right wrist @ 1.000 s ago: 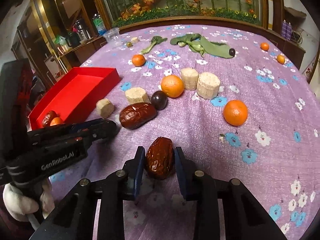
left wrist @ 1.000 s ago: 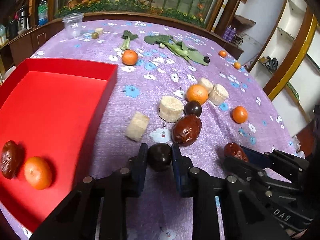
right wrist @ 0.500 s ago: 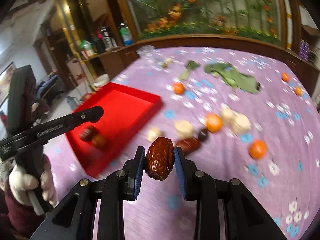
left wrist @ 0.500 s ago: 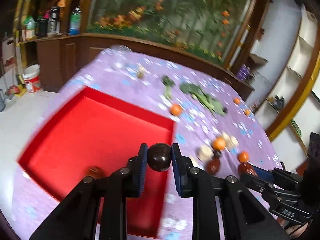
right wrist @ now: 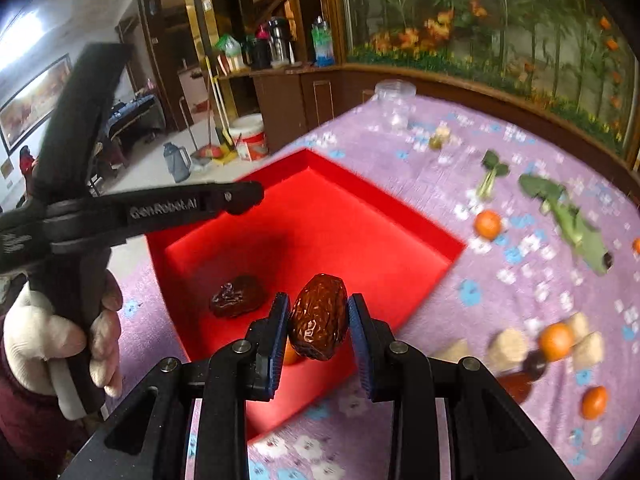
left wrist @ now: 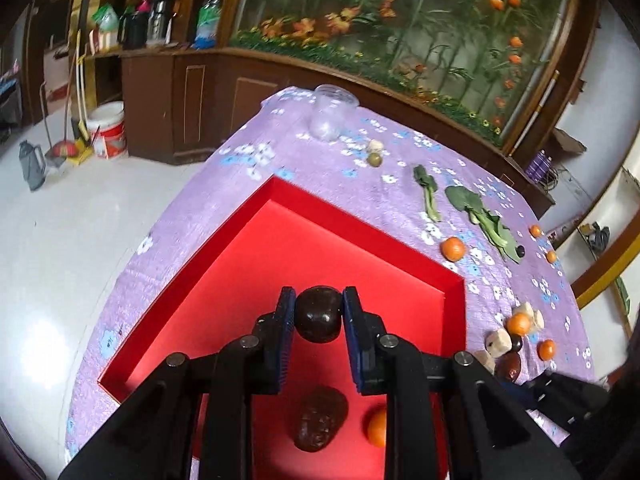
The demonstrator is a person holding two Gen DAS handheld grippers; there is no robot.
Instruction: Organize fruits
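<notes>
My left gripper (left wrist: 319, 316) is shut on a dark round plum (left wrist: 319, 314) and holds it above the red tray (left wrist: 348, 236). In the tray lie a wrinkled brown date (left wrist: 319, 422) and an orange (left wrist: 377, 421). My right gripper (right wrist: 319, 318) is shut on a brown date (right wrist: 319, 317), held above the near right part of the red tray (right wrist: 360, 216). The tray's date (right wrist: 237, 296) shows there too, and an orange (right wrist: 290, 354) is partly hidden behind the fingers. The left gripper's body (right wrist: 160, 210) reaches over the tray's left side.
On the purple flowered cloth (left wrist: 360, 176) lie oranges (left wrist: 453, 249), pale corn pieces (right wrist: 508, 350), another date (left wrist: 508, 366), green leaves (left wrist: 484, 216) and a clear plastic cup (left wrist: 334, 117). The table's left edge drops to the floor.
Both grippers have lifted their fruit off the cloth and swung left over the red tray. Each is still shut on its fruit.
</notes>
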